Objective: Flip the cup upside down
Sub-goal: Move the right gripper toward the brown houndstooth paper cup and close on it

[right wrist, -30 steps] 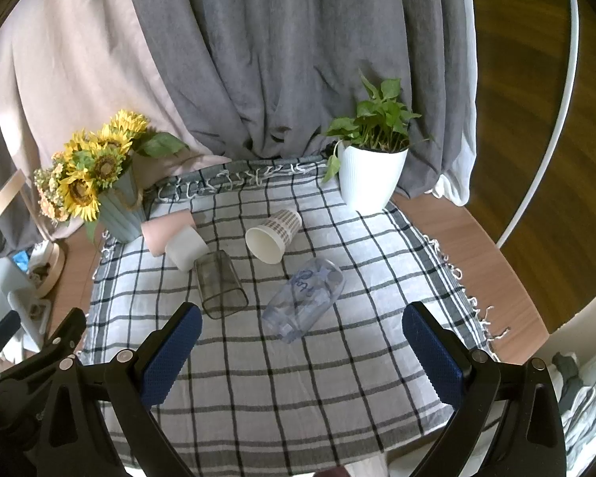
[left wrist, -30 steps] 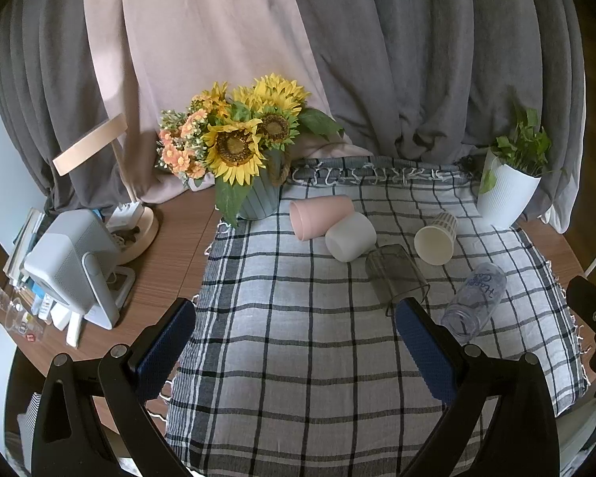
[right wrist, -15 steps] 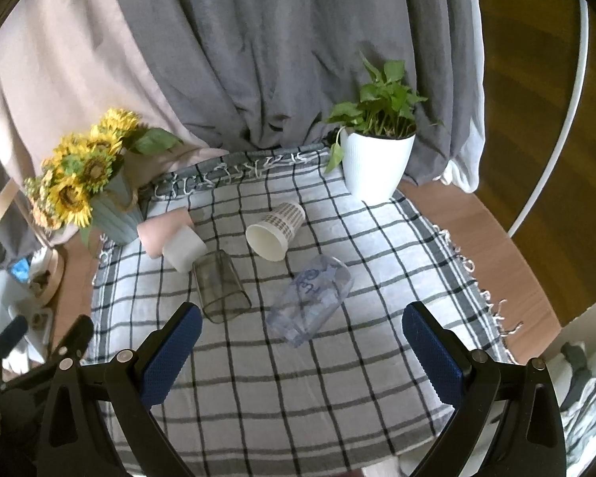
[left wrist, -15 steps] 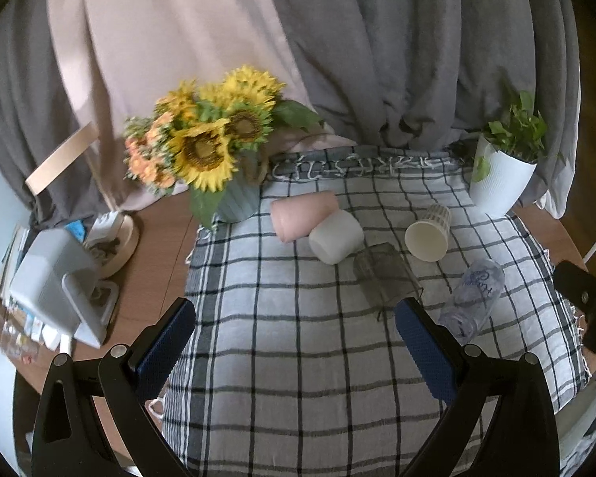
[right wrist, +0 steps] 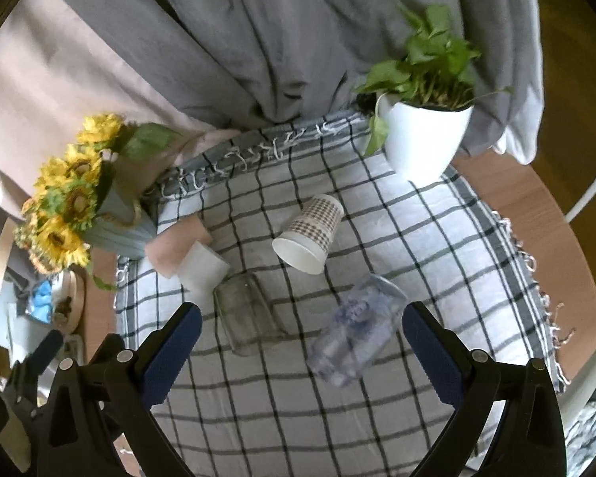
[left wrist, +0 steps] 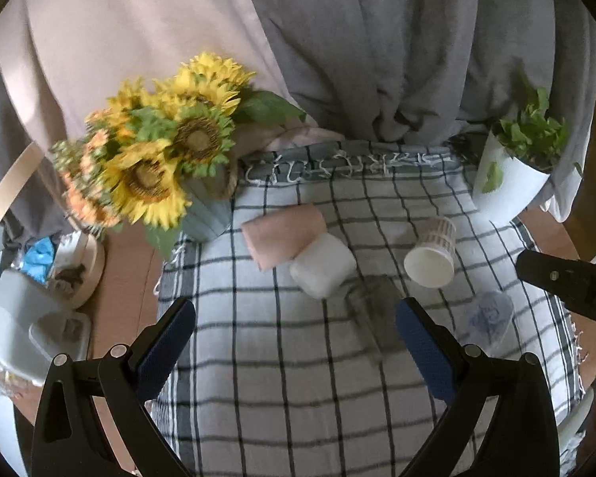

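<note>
Several cups lie on their sides on a checked cloth [left wrist: 282,357]: a pink cup [left wrist: 284,234], a white cup [left wrist: 324,264], a patterned paper cup [left wrist: 433,252], a dark glass [left wrist: 373,314] and a clear printed plastic cup [left wrist: 488,318]. The same cups show in the right wrist view: pink cup [right wrist: 177,246], white cup [right wrist: 202,268], paper cup [right wrist: 310,234], glass [right wrist: 248,316], clear cup [right wrist: 355,340]. My left gripper [left wrist: 296,351] is open and empty above the cloth, short of the white cup. My right gripper [right wrist: 298,351] is open and empty, hovering near the glass and the clear cup.
A vase of sunflowers [left wrist: 159,167] stands at the cloth's back left corner. A white pot with a green plant [right wrist: 425,135] stands at the back right. Grey and pink curtains hang behind. Clutter [left wrist: 39,302] sits on the wooden table to the left.
Both grippers have moved forward and lower toward the cups, so the cups look larger and closer. The jaws have stayed open. No cup has moved.
</note>
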The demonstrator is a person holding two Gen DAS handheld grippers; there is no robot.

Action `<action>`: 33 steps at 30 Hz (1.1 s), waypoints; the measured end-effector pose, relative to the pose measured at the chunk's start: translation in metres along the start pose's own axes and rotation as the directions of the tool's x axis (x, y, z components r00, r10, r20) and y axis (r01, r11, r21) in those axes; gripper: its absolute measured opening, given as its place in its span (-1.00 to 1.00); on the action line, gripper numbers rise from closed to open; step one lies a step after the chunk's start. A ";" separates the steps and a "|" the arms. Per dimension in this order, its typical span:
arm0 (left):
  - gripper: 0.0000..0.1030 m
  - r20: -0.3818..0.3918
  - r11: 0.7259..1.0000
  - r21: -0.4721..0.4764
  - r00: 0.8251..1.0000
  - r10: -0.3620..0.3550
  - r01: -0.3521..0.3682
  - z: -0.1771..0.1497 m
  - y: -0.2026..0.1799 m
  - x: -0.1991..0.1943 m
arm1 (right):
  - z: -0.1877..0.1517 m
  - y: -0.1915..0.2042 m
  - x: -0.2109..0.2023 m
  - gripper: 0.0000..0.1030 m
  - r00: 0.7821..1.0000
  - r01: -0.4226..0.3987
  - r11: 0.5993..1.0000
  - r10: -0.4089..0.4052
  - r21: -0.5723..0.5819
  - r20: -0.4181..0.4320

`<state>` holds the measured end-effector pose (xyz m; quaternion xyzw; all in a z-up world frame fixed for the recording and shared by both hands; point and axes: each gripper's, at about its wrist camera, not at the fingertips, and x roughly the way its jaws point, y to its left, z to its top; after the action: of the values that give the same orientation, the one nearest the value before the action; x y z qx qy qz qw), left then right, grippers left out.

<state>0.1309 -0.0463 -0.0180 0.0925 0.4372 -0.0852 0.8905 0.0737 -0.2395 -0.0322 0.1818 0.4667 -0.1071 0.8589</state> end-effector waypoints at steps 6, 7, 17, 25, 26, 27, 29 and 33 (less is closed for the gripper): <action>0.99 -0.024 0.999 0.032 1.000 0.021 -0.020 0.033 -0.005 0.035 | 0.031 -0.001 0.046 0.97 0.995 -0.026 0.998 0.031 0.051 -0.093; 0.99 -0.026 0.999 0.037 0.999 0.020 -0.019 0.038 -0.005 0.041 | 0.036 -0.001 0.054 0.97 0.993 -0.025 0.998 0.031 0.060 -0.110; 0.99 -0.102 0.998 0.066 0.995 0.001 0.006 0.071 -0.011 0.100 | 0.072 -0.005 0.135 0.92 0.968 0.009 0.986 0.034 0.168 -0.250; 0.99 -0.168 0.998 0.068 0.986 0.000 0.011 0.075 -0.016 0.137 | 0.082 -0.008 0.187 0.83 0.942 0.062 0.974 0.015 0.219 -0.334; 0.99 -0.176 0.998 0.067 0.984 0.004 0.008 0.075 -0.016 0.141 | 0.083 -0.009 0.194 0.82 0.938 0.074 0.972 0.008 0.224 -0.346; 0.99 -0.184 0.998 0.066 0.983 0.005 0.007 0.075 -0.015 0.144 | 0.083 -0.009 0.200 0.79 0.936 0.079 0.971 0.006 0.227 -0.352; 0.99 -0.199 0.998 0.062 0.980 0.007 0.006 0.073 -0.014 0.150 | 0.082 -0.011 0.212 0.72 0.927 0.088 0.968 0.006 0.234 -0.376; 0.99 -0.212 0.998 0.065 0.977 0.030 -0.016 0.072 -0.012 0.156 | 0.079 -0.011 0.232 0.59 0.908 0.093 0.966 0.017 0.242 -0.419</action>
<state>0.2771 -0.0860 -0.1000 0.1341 0.5260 -0.0783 0.8362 0.2558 -0.2848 -0.1906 0.3008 0.6252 -0.1420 0.7060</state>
